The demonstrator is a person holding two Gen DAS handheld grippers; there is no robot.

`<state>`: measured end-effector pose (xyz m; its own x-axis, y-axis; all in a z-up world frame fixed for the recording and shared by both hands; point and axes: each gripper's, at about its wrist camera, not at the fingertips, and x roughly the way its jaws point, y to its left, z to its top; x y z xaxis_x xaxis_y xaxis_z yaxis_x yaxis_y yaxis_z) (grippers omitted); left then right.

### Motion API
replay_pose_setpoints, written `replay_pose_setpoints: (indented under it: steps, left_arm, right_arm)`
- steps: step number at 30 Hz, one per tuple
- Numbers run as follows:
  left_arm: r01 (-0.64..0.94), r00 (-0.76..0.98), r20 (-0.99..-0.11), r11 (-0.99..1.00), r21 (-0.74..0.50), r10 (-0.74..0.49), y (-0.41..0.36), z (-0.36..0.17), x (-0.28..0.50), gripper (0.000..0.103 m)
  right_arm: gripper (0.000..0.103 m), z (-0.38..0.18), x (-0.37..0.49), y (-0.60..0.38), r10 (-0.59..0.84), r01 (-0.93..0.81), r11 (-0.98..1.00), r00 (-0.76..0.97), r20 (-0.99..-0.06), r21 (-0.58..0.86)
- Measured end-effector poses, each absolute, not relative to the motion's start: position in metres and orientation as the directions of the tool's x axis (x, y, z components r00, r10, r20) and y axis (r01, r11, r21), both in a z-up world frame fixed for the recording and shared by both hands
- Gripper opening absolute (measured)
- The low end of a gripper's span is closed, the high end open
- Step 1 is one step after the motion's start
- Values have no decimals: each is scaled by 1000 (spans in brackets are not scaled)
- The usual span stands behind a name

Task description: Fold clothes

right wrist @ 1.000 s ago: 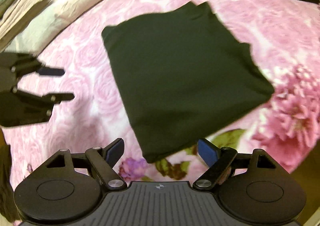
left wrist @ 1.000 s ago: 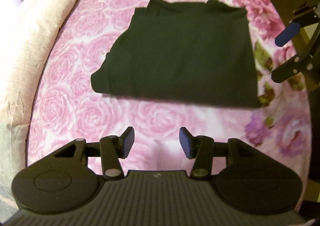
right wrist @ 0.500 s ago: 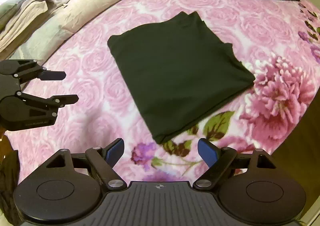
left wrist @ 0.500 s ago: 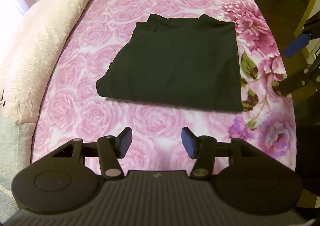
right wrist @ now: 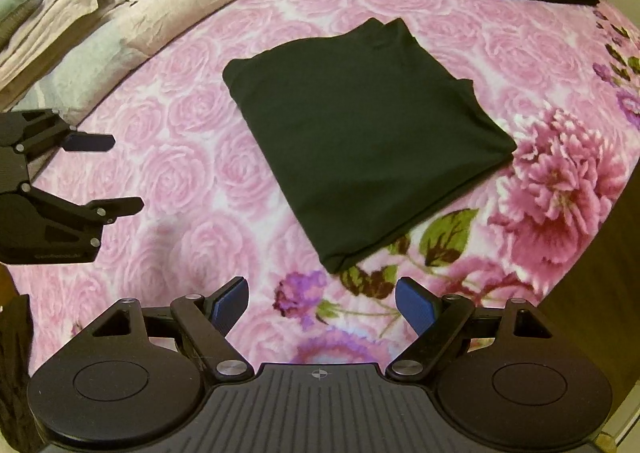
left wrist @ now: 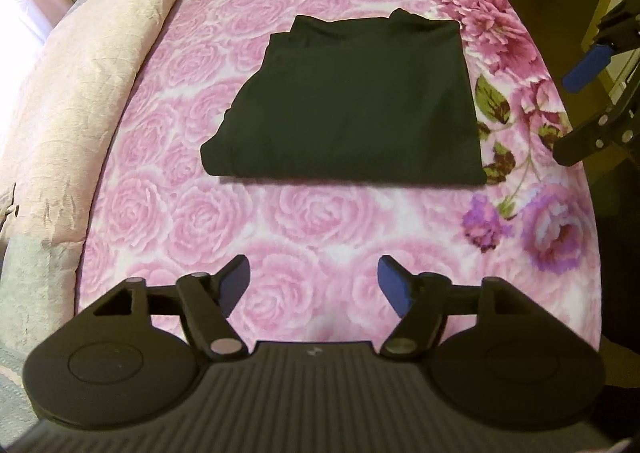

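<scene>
On the rose-print bed (left wrist: pixel 320 229) lies the folded black garment (left wrist: pixel 352 109) — soft, light, limp, likely to sag. Left claw (left wrist: pixel 314 281) and right claw (right wrist: pixel 320 299) hang spread, empty — best pinch it at a folded corner.
</scene>
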<state>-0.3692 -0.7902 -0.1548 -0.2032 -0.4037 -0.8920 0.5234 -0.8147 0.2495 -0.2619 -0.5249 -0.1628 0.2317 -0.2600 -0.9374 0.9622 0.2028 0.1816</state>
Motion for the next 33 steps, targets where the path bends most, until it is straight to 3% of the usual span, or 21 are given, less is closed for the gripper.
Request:
replay_pose_setpoints:
  steps: [7,14,19,30,31,32,33]
  left_arm:
    - [443,-284,-814,-823,357,-506,-777,-139,-364,82]
    - [114,-309,-751,-806,580,-584,-783,-191,-377,84]
    - [-90,-351,-745,-771,630,-568,-798,-226,-388,84]
    - [-296,-408,-713,-656,695,-571,-846,-292,-403,84]
    - [-314,-414,-708,-641,700,-572,-850,-298,-404,84]
    - [-331,-420,-704,-626,706,-572,-855,-303,-405,84]
    - [-349,-425,-701,-611,711,-573,-859,-309,-406,84]
  right_arm:
    - [83,-175,-235,-524,-339,922,386,132,-931,-10]
    - [83,-215,-194,-517,-448,733,636,95,-889,-242]
    - [83,-261,-178,-529,-484,693,641,34,-875,-328]
    - [82,-320,-192,-530,-567,600,657,-5,-823,-456]
    - [75,-320,-196,-533,-571,610,651,1,-821,-452]
    - [50,-319,-201,-537,-561,626,649,11,-828,-431]
    - [43,-315,-205,-541,-549,641,651,28,-835,-407]
